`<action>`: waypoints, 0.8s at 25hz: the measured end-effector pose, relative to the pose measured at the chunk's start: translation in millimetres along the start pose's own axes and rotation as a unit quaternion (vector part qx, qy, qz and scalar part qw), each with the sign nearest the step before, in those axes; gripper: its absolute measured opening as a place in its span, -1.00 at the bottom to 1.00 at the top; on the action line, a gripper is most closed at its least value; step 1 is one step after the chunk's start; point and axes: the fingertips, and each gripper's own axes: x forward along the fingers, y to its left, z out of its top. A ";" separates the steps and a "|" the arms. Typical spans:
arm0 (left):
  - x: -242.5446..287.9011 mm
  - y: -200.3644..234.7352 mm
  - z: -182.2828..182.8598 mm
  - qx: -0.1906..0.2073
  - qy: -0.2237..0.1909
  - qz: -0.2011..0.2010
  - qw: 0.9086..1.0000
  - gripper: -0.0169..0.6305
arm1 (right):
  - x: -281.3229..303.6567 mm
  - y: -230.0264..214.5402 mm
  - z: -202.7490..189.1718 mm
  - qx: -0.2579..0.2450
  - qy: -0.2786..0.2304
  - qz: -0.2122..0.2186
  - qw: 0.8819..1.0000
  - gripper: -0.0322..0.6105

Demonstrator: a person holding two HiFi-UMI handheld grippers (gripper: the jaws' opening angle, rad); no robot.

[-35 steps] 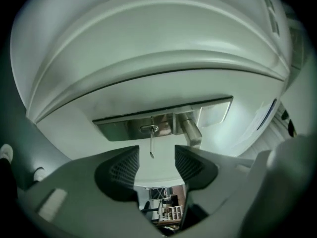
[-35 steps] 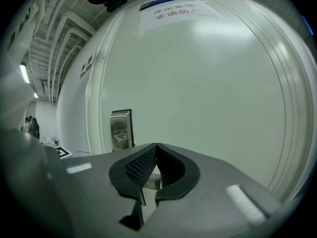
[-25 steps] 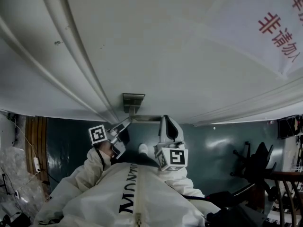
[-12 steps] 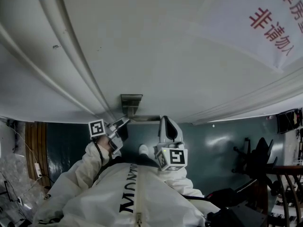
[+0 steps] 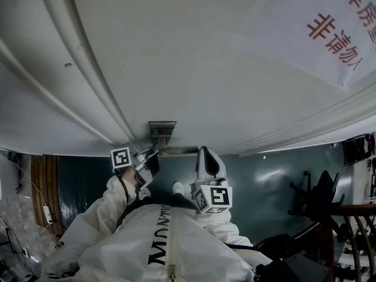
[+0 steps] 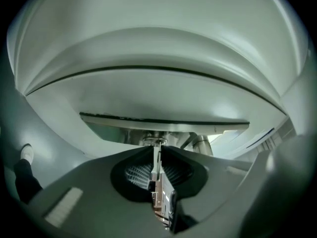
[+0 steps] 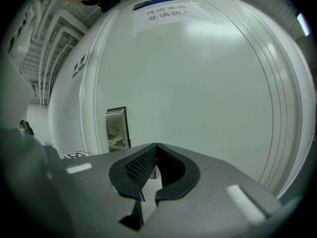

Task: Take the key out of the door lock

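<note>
**Firmly on the key, with the pull not yet made**

Biggest of all before me is the white door point(image 5: 194, 57), which fills almost the whole head view. A paper notice point(image 5: 332, 31) with red characters is stuck on it, well apart from the place where I work. Lower on the door sits the metal lock plate point(image 5: 162, 128), and both my tools are raised toward it.

My left tool point(image 6: 157, 150) points level at the plate. The key point(image 6: 156, 158) stands straight out of the lock, and I judge it must leave along that same line. The jaws of this tool have just been closing, and the key is between them. The pads are clenched on its flat part, one on each side. Something brownish hangs from the key behind the pads, and I cannot tell what it is.

My right tool point(image 7: 156, 148) is just beside the left one and aims at the bare door, to the right of the plate in its own view. Its jaws are pressed together with nothing in them. I think it is held aside so that it does not disturb the other tool.

As for containers, there is only the lock itself. The thin blade runs from my jaw tips into the round keyhole point(image 6: 154, 142), so the key is in the lock and not free. The next move, in my judgement, is a straight pull back. A tilted pull could make the blade bind.
</note>
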 end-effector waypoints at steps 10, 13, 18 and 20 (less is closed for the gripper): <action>0.8 -3.4 -1.3 0.025 0.018 0.011 0.999 -0.87 | 6.6 0.9 -7.0 0.008 0.009 0.003 1.000 -0.89; 0.4 -3.4 -1.9 0.034 0.022 0.012 0.999 -0.88 | 7.9 1.1 -8.1 0.010 0.011 0.003 1.000 -0.89; 0.6 -4.1 -2.5 0.036 0.033 0.013 0.999 -0.88 | 9.6 3.1 -8.4 0.011 0.010 0.006 1.000 -0.89; -0.1 -3.3 -3.2 0.042 0.041 0.022 0.998 -0.89 | 9.6 2.5 -9.1 0.012 0.011 0.005 1.000 -0.89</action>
